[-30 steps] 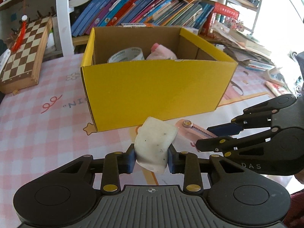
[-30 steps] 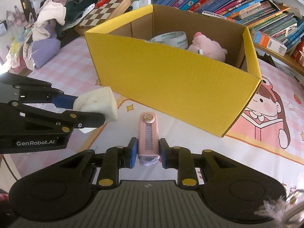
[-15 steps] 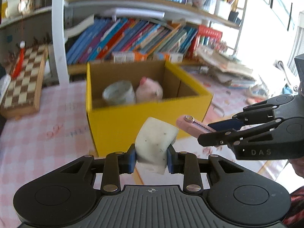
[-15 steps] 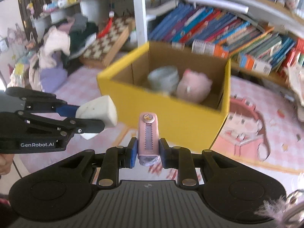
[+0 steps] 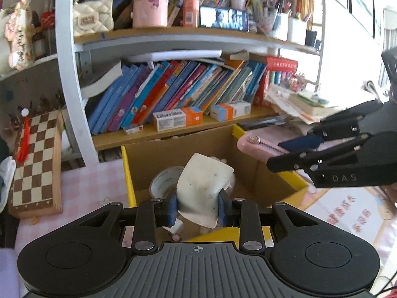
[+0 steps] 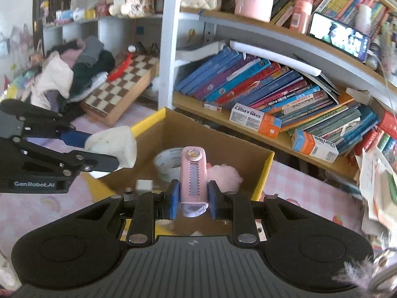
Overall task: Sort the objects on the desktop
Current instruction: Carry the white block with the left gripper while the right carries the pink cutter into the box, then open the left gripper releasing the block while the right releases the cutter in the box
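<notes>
The white eraser block (image 5: 203, 188) is pinched in the left gripper (image 5: 197, 209), and the pink utility knife (image 6: 193, 176) is clamped upright in the right gripper (image 6: 193, 203). Both hang over the open yellow cardboard box (image 6: 266, 171), evidently poised for dropping. Inside lie a tape roll (image 6: 168, 164) and a pink plush toy (image 6: 223, 176). The bookshelf (image 6: 285, 139) stands behind.
</notes>
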